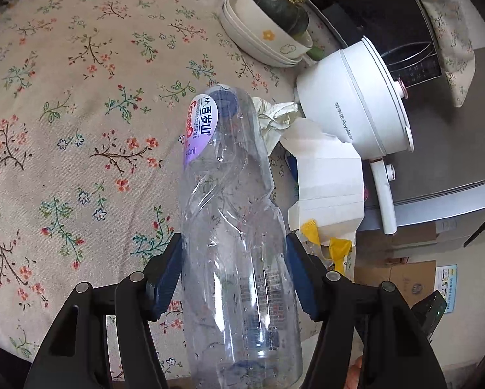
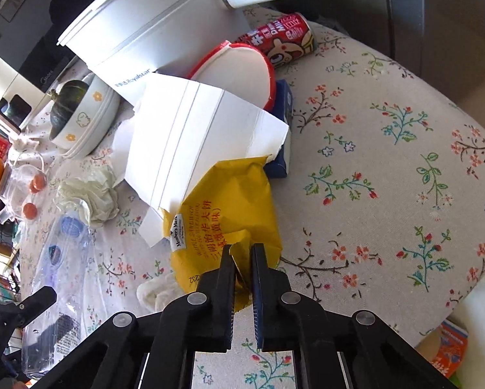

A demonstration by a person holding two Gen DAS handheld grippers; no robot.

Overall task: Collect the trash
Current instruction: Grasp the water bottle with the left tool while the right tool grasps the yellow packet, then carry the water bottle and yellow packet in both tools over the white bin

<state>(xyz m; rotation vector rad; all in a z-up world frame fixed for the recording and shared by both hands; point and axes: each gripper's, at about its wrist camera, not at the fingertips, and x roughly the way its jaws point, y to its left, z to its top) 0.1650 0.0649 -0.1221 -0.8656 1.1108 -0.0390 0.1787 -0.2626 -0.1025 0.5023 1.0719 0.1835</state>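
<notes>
A crumpled clear plastic bottle (image 1: 232, 227) is held near its base by the left claw (image 1: 234, 259), above the floral-clothed worktop (image 1: 80, 129). The right claw (image 2: 244, 259) is pinched nearly closed on the edge of a yellow snack wrapper (image 2: 232, 207) — this lies against torn white cardboard (image 2: 190, 136), beside a white electric pot (image 2: 145, 29).

Base of clear crumpled plastic bottle (image 1: 232, 227) cut off below; white folded carton (image 2: 193, 136) hiding blue box (image 2: 282, 129).
</notes>
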